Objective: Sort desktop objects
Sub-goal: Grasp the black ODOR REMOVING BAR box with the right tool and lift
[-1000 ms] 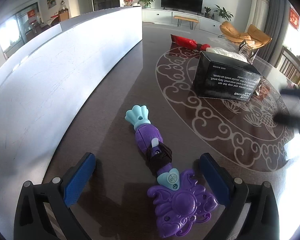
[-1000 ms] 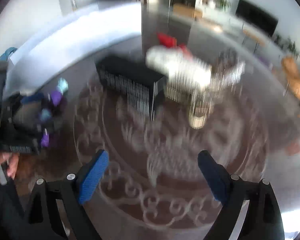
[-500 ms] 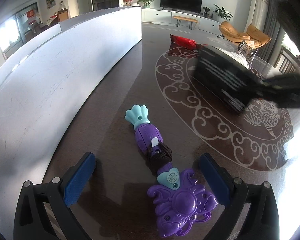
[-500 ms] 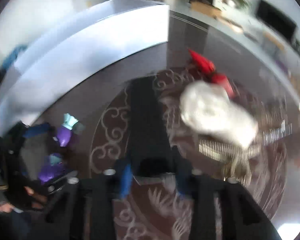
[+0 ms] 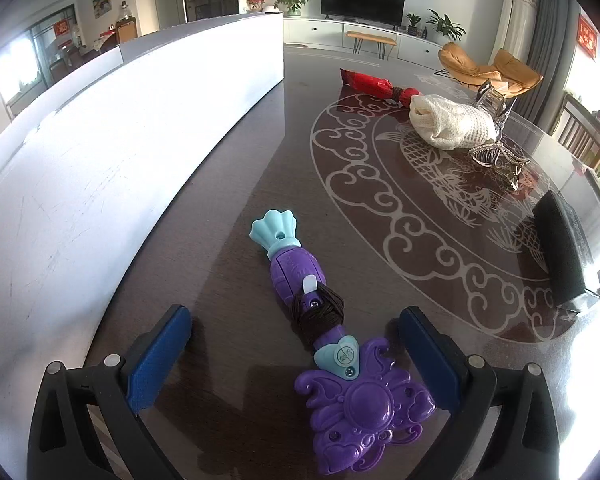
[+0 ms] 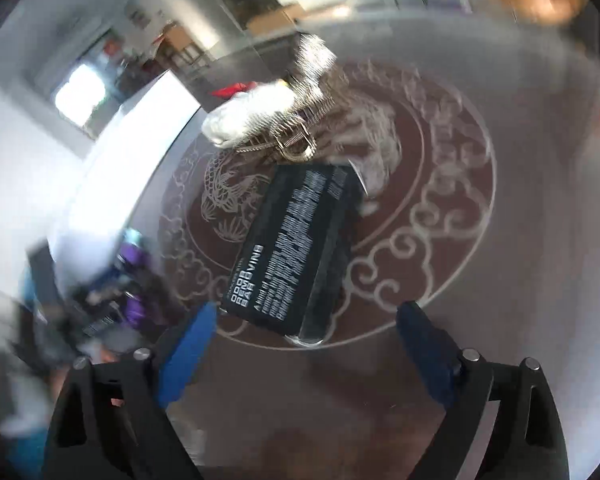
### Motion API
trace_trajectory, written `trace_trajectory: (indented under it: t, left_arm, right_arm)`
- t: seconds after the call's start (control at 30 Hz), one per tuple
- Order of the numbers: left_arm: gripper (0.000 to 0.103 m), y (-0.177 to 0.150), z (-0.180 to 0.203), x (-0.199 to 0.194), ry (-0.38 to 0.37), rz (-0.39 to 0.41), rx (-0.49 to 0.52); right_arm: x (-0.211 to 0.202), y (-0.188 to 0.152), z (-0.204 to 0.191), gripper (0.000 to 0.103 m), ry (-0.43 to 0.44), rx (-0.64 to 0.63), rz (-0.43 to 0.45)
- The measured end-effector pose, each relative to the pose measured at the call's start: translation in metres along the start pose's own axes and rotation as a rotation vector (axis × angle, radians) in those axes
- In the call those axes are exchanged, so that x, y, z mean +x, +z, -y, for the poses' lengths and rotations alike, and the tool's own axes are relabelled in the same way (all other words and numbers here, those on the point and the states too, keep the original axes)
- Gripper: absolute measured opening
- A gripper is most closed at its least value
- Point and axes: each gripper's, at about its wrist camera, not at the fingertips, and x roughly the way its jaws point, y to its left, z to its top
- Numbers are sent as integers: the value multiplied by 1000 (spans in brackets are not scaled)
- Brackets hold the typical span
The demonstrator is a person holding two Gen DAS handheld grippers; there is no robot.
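Between my left tool fingers, spread wide, lies the purple toy wand on the table, framed for pickup. Right tool, wide too, faces the black box lying flat ahead.

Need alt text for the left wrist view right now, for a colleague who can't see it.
A purple toy wand lies on the dark table between the open left gripper fingers, untouched. Farther right sit a white cloth bundle and a black box.

Sunlit living room: wall TV, orange armchairs.
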Motion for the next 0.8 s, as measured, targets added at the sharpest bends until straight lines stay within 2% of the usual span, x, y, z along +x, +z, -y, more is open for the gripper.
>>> trace_trajectory:
  t: [0.07,0.13,0.2,0.3,0.4,0.47,0.57,0.63,0.73,0.8]
  left_arm:
    - [103,0,0,0,0,0,0]
    - [103,0,0,0,-2,0,1]
    - [103,0,-1,1,-3,0,1]
    - [103,-1,-1,1,-2,0,2]
    - [103,-1,0,1,-2,0,2]
    - [103,-1,0,1,-2,0,3]
    - [103,-1,0,1,-2,0,3]
    - [103,-1,0,1,-2,0,3]
    - [103,-1,0,1,-3,0,4]
    - [103,-1,-1,1,-5,0,4]
  right_arm:
    - [27,9,-11,98,-89,-51,-19]
    - [33,14,-17,100,-104,-72,-2]
    - [54,24,-27,100,-192,-96,-14]
    - [71,31,-42,103,-239,-113,-4]
    - [75,35,-48,103,-205,-60,2]
    - [70,35,-46,103,-146,10,-5]
    - [63,34,-31,103,-32,170,-1]
    - [62,36,-21,103,13,270,15]
    - [68,44,-22,103,-24,278,21]
    - [79,50,-36,103,-108,180,4]
